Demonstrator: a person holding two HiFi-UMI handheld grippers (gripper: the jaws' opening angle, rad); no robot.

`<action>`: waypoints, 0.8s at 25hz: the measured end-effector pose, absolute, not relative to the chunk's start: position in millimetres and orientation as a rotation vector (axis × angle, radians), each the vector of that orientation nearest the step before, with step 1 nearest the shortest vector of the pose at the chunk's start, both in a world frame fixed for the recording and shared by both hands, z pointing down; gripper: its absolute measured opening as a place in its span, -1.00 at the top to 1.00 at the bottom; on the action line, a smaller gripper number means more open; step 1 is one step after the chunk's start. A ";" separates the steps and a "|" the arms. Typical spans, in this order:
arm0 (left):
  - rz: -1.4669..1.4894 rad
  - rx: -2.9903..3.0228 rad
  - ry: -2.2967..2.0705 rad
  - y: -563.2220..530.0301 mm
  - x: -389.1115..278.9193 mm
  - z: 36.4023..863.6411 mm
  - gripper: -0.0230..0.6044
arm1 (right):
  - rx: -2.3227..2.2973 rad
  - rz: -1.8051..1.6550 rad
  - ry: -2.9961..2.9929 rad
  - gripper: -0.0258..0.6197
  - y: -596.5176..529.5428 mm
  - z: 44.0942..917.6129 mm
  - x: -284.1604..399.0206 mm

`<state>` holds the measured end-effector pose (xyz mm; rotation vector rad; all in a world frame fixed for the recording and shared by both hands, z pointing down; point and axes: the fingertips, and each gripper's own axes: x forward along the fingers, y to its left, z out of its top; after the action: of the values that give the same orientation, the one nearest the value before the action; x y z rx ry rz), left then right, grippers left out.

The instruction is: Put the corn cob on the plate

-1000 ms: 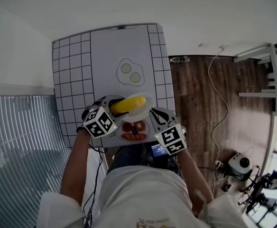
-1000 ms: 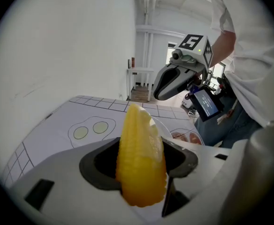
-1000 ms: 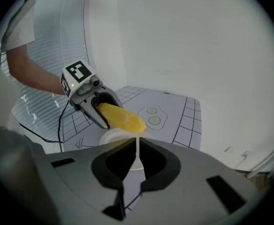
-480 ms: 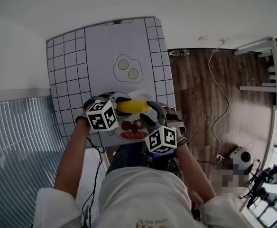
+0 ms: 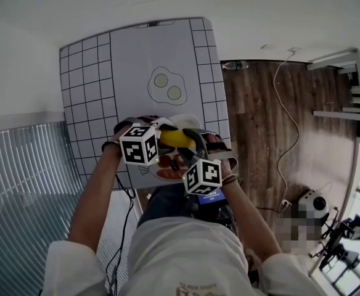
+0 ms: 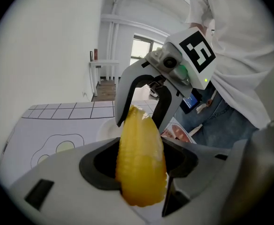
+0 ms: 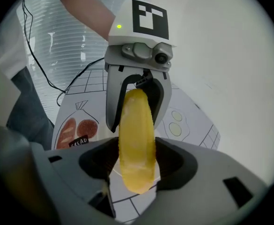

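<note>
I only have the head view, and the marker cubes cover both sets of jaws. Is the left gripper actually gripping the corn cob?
Observer: Yes. In the left gripper view, the left gripper's jaws are closed on the corn cob.
Operator: And the right gripper?
Observer: The right gripper's jaws have just been opening. The cob's far end stands between them, with a jaw on either side.
Operator: Where's the plate?
Observer: The plate is on the table just beyond the cob, its white rim beside the bread drawing.
</note>
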<state>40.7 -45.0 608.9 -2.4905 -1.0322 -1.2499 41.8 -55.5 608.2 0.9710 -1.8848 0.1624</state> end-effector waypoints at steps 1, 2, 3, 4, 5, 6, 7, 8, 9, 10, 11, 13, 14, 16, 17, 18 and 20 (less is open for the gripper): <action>-1.253 -2.486 -1.038 -44.9 40.5 609.7 0.13 | 0.972 0.165 -1.885 0.15 -55.4 608.9 41.9; -1.255 -2.480 -1.044 -44.6 40.2 610.6 0.13 | 0.973 0.167 -1.886 0.15 -55.1 609.6 41.7; -1.257 -2.473 -1.047 -44.2 39.9 611.5 0.13 | 0.974 0.170 -1.887 0.15 -54.4 610.2 41.4; -1.259 -2.467 -1.049 -43.6 39.8 612.3 0.13 | 0.974 0.175 -1.888 0.15 -53.8 610.4 41.3; -1.263 -2.462 -1.050 -43.1 39.8 612.8 0.13 | 0.974 0.178 -1.889 0.15 -53.4 610.4 41.3; -1.268 -2.457 -1.050 -43.1 39.8 613.4 0.13 | 0.974 0.182 -1.890 0.15 -53.4 610.7 41.3; -1.273 -2.450 -1.051 -43.6 39.7 614.0 0.13 | 0.974 0.186 -1.891 0.15 -53.8 611.0 41.4; -1.278 -2.439 -1.051 -44.6 39.7 614.8 0.12 | 0.975 0.192 -1.891 0.16 -54.6 611.1 41.4; -1.279 -2.424 -1.050 -45.7 39.7 615.6 0.12 | 0.978 0.203 -1.889 0.16 -55.3 611.1 41.4; -1.277 -2.409 -1.045 -46.8 40.1 616.2 0.12 | 0.983 0.217 -1.885 0.16 -55.7 611.2 41.6; -1.265 -2.398 -1.034 -48.0 41.1 616.1 0.12 | 0.992 0.233 -1.881 0.16 -56.0 611.2 42.3; -1.214 -2.394 -0.993 -51.6 45.5 613.7 0.10 | 1.023 0.275 -1.877 0.16 -57.1 610.9 46.0; -1.186 -2.398 -0.970 -53.9 48.2 612.2 0.09 | 1.040 0.296 -1.875 0.16 -58.2 610.4 48.6; -1.156 -2.395 -0.941 -58.0 52.5 611.2 0.09 | 1.062 0.331 -1.864 0.16 -60.7 610.4 52.7; -1.153 -2.386 -0.931 -59.3 53.7 612.1 0.09 | 1.072 0.353 -1.855 0.16 -60.9 611.4 53.7; -1.150 -2.376 -0.919 -60.3 54.6 613.4 0.08 | 1.086 0.384 -1.847 0.16 -60.2 612.9 54.4; -1.137 -2.365 -0.883 -62.3 56.0 616.8 0.04 | 1.116 0.455 -1.831 0.16 -56.8 615.8 56.3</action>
<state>56.0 -62.3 616.8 -2.3648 -0.8832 -1.1373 56.3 -56.8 615.8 1.1160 -1.8311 0.4546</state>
